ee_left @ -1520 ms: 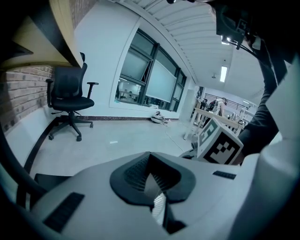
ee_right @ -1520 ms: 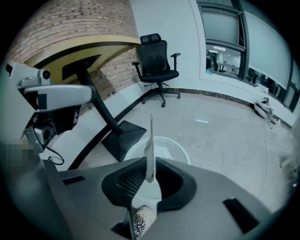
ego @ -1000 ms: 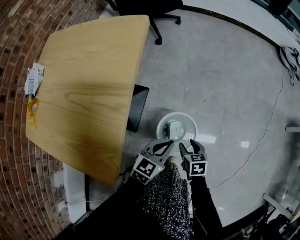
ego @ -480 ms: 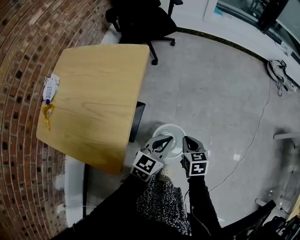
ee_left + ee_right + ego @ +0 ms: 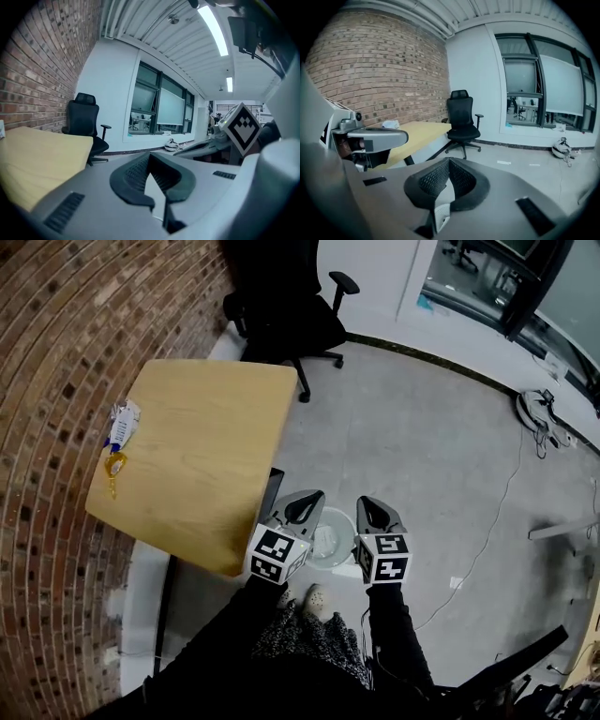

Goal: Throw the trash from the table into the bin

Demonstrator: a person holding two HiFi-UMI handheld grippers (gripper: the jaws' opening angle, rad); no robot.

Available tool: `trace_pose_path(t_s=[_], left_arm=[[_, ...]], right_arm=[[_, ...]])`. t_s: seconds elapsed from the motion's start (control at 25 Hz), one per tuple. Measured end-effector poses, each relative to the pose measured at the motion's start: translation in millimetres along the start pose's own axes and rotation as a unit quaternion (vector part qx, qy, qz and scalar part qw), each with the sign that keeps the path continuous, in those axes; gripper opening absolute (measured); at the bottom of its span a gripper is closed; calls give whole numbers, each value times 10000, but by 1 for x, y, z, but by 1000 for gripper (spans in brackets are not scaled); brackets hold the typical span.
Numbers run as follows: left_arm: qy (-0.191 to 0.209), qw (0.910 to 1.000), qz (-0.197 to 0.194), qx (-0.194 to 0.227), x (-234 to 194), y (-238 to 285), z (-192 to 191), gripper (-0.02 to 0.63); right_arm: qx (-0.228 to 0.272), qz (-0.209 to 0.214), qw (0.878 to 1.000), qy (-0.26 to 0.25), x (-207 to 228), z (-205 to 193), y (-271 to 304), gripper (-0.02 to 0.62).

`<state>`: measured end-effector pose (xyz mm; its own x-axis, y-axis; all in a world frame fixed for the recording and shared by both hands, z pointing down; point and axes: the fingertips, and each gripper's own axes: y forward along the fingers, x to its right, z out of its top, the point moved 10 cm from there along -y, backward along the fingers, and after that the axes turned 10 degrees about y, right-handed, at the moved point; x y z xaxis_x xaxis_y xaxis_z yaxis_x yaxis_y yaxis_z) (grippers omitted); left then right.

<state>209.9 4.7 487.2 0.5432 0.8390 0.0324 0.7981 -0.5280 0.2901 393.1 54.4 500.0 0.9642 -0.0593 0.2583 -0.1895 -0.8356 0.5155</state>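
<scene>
Grippers: the left gripper (image 5: 312, 497) and the right gripper (image 5: 365, 503) are both clenched, with their pads meeting at the tips and nothing between them. They are held side by side off the table's near corner, well apart from the trash.
Brick wall (image 5: 52, 381): runs along the table's left side.
White-and-blue wrapper (image 5: 123, 422): lies on the table at its wall-side edge. Its long axis runs roughly along that edge, with one end pointing toward the table's far left corner.
Yellow wrapper (image 5: 113, 468): lies on the table just beside the white-and-blue wrapper, on the side nearer the person. It is thin and long, and its long axis also follows the wall-side edge.
Table (image 5: 206, 451): has a pale wood top, and both wrappers lie at its left rim.
Left gripper jaws: pressed together, pointing past the table's right side toward the windows.
Bin (image 5: 339, 520): white and round, on the floor just beside the table's near right corner, showing between the two grippers. Something pale lies inside it, too small to tell what.
Right gripper jaws: pressed together, pointing toward the chair beyond the table.
Chair (image 5: 291, 320): a black office chair on the floor just past the table's far right corner.
Cable (image 5: 507, 512): a thin line across the floor, well to the right of the table.
</scene>
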Motion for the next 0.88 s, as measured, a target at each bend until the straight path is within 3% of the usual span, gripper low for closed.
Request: trace_pose_path(t_s=[0.36,0.68,0.88], left_arm=[[-32,9938,1065,329,-32,-59,37,6],[-240,9715,2340,295,-73,-160,22,6],[-400,9600,2747,378,-101,-219,7,6]], right_arm=[[443,798,9920,-872,-46,59,-7,12],[378,1725,9780,-1110,-129,69,24,12],[330,2136,9677,-1301,-198,73,42,12]])
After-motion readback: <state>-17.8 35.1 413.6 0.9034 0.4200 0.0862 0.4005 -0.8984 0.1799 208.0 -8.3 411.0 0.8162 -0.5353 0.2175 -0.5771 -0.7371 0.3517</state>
